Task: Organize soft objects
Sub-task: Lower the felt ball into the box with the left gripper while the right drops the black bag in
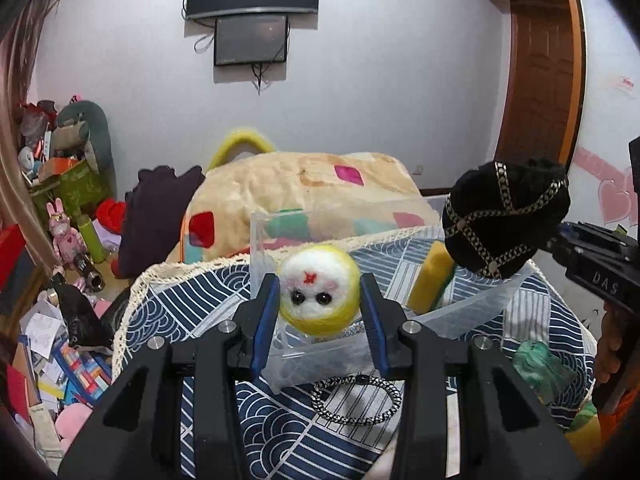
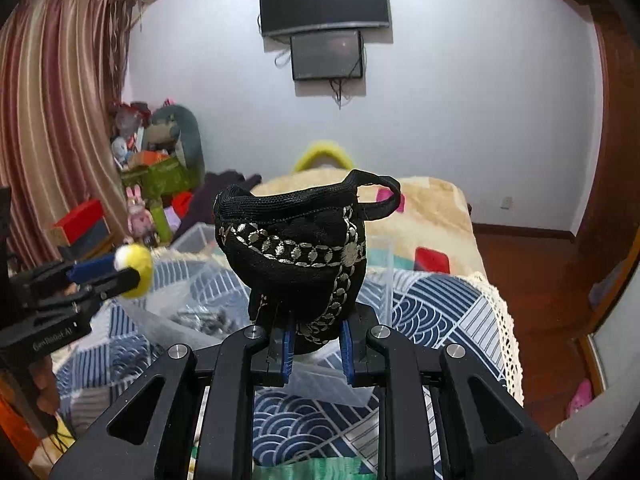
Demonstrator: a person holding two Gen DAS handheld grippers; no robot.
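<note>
The left gripper grasps a felt ball, white-faced with a yellow rim, 2 black bead eyes and a red mark. Its 2 blue-padded fingers stand moderately apart, pressing the ball's sides at 9 and 3 o'clock. The ball hangs above a clear plastic box that stands on the desk, which is covered by a navy wave-pattern cloth.

The right gripper is clenched on a black fabric pouch trimmed with silver braid; its fingers stand narrowly apart, pinching the pouch's bottom end, and the pouch rises upright from them with its strap loop at 1 o'clock. In the left wrist view the pouch sits at 3 o'clock, lifted above a second clear bin that holds a yellow sponge.

A black-and-white hair tie lies flat on the cloth at 6 o'clock of the box, just beside it.
</note>
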